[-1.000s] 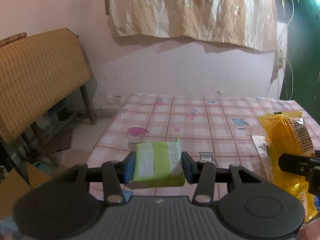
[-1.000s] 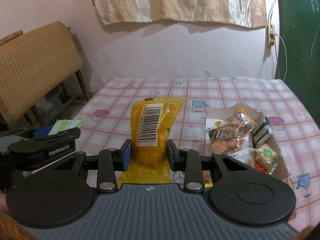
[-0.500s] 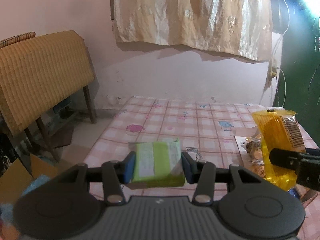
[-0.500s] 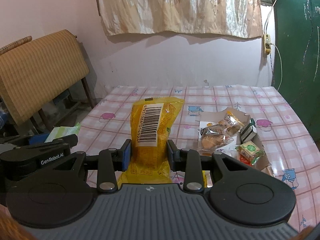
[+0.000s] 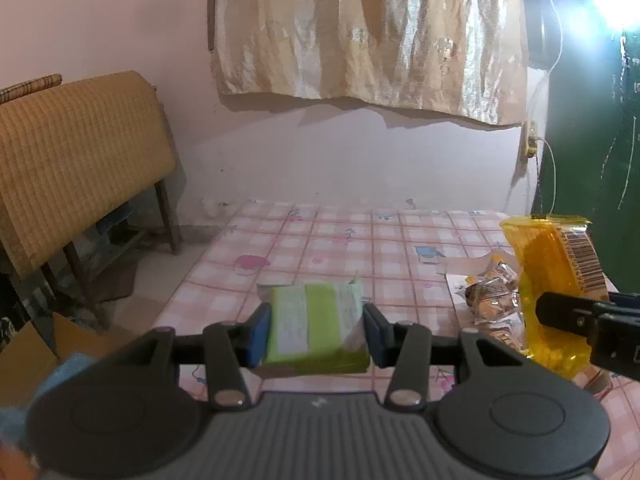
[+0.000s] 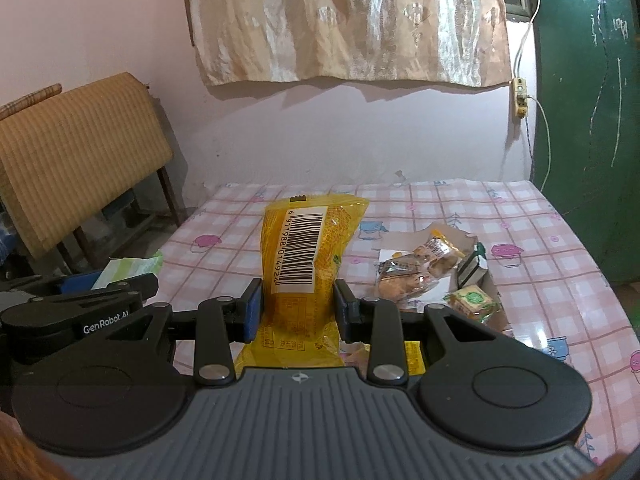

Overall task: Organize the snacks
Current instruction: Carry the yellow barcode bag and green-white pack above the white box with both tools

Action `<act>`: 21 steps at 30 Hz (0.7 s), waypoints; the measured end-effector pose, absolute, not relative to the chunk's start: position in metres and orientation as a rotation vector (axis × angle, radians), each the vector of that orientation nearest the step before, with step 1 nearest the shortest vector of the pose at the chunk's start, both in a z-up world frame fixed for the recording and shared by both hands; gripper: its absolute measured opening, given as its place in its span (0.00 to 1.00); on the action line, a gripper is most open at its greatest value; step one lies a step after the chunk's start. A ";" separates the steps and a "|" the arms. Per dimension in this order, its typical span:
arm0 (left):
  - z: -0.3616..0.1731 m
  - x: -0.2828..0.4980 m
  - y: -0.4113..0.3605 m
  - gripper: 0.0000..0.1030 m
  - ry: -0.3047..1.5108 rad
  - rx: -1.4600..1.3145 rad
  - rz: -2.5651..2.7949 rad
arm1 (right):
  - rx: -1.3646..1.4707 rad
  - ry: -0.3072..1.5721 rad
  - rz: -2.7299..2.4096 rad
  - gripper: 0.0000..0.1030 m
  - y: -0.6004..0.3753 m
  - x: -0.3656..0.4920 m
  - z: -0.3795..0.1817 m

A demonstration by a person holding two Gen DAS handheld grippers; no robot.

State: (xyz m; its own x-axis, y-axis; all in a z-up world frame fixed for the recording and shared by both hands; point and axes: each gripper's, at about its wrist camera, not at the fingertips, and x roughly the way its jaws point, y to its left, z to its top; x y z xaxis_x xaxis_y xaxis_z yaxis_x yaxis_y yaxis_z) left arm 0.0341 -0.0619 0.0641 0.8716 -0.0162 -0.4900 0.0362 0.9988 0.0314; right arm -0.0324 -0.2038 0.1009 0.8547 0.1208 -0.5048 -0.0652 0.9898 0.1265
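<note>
My left gripper is shut on a green and white snack packet, held above the near left part of the pink checked table. My right gripper is shut on a tall yellow snack bag with a barcode, held upright over the table's near middle. In the left wrist view that yellow bag and one finger of the right gripper show at the right edge. From the right wrist view, the left gripper's body and a corner of the green packet appear at the left.
A torn cardboard piece on the table's right half holds several small wrapped snacks. A woven chair back stands to the left of the table. A pink wall with a hanging cloth lies behind, a green door at right.
Both grippers have pulled back from the table and risen a little, each keeping its packet. The table and the snack pile look farther away than before.
</note>
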 end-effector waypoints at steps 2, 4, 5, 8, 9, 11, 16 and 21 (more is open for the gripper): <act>0.064 0.033 -0.066 0.46 0.511 0.040 -0.033 | 0.110 0.535 0.094 0.37 -0.206 -0.035 0.102; 0.065 0.034 -0.069 0.46 0.511 0.040 -0.041 | 0.110 0.532 0.086 0.37 -0.205 -0.033 0.102; 0.065 0.034 -0.070 0.46 0.511 0.040 -0.045 | 0.111 0.530 0.083 0.37 -0.206 -0.034 0.102; 0.065 0.034 -0.077 0.46 0.509 0.044 -0.060 | 0.113 0.524 0.071 0.37 -0.209 -0.036 0.104; 0.065 0.034 -0.079 0.46 0.509 0.045 -0.068 | 0.114 0.522 0.065 0.37 -0.208 -0.036 0.104; 0.066 0.035 -0.083 0.46 0.506 0.049 -0.078 | 0.120 0.521 0.057 0.37 -0.211 -0.037 0.104; 0.066 0.036 -0.094 0.46 0.501 0.053 -0.104 | 0.124 0.512 0.027 0.37 -0.212 -0.039 0.106; 0.067 0.037 -0.104 0.46 0.502 0.055 -0.129 | 0.132 0.505 0.001 0.37 -0.217 -0.042 0.109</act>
